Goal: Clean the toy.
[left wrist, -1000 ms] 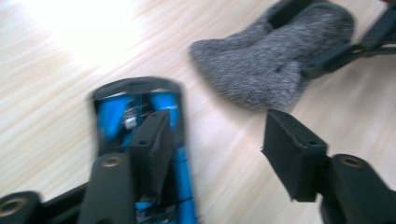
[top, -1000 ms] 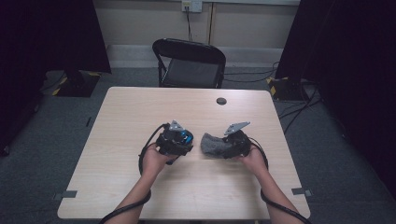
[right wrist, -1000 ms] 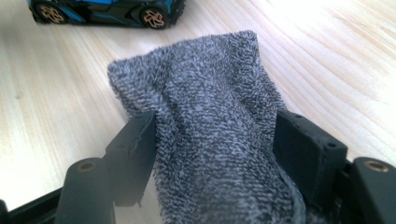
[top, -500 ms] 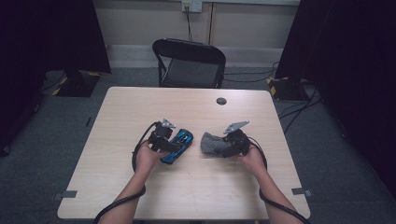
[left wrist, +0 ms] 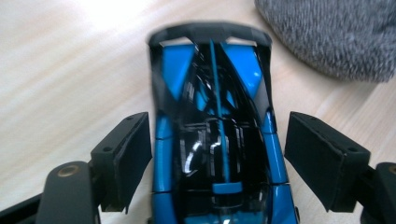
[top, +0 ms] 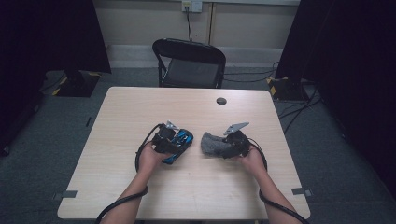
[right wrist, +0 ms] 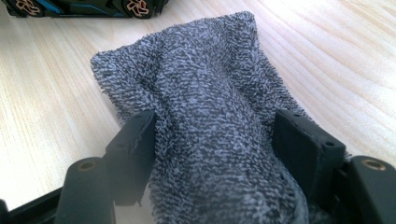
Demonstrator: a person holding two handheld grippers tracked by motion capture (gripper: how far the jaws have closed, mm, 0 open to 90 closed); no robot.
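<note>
One blue toy car (left wrist: pixel 217 140) sits between the left hand-held gripper's (left wrist: pixel 217 158) just-spread jaws; the right hand-held gripper (right wrist: pixel 215 154) pinches one grey cloth (right wrist: pixel 205 116) mid-desk (top: pixel 140 107).

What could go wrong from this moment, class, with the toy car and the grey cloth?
The left gripper has just been opening around the toy car, gaps showing at both pads: the freed car might roll. The right gripper pinches the grey cloth; wiping could push the loose car.
</note>
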